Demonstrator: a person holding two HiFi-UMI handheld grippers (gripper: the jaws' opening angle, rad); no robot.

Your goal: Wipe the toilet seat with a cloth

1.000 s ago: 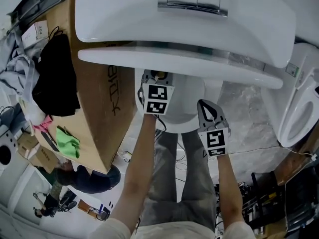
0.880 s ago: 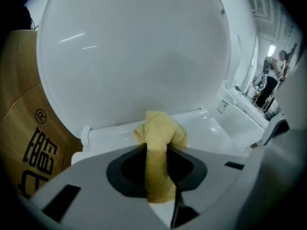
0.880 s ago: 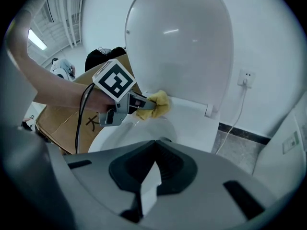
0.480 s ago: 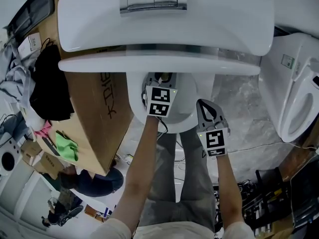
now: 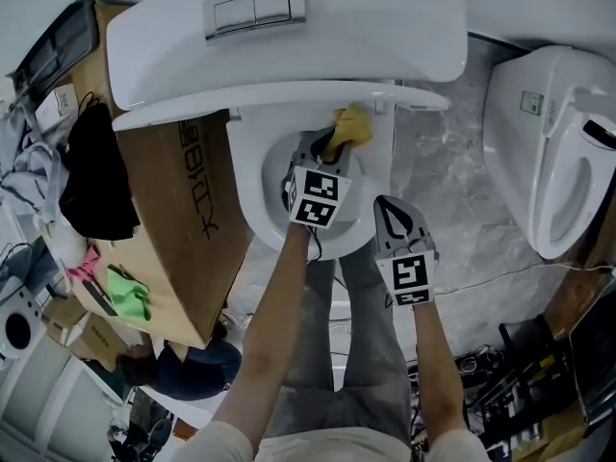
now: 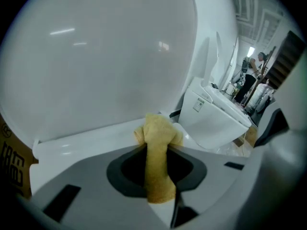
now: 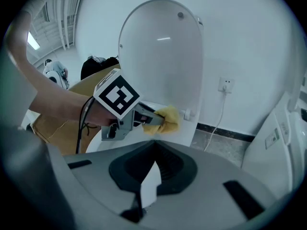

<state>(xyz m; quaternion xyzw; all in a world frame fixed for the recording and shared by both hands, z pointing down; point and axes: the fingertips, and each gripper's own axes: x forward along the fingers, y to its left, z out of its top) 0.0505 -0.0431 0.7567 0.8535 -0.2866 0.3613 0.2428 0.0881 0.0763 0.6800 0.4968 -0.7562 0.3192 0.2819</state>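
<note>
Left gripper (image 5: 332, 145) clamped tight on yellow cloth (image 5: 353, 123), cloth pressed on toilet seat (image 5: 247, 187) at its rear right edge (just under raised lid (image 7: 160, 56)). Right gripper (image 5: 390, 206): 2 jaws together, empty, at seat's front edge.

Cardboard box (image 5: 181, 227) just beside toilet seat (image 5: 248, 192)

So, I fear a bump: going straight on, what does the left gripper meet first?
Likely the rear of the toilet seat, where its yellow cloth bunches; the raised lid stands close behind, though depth is unclear.
</note>
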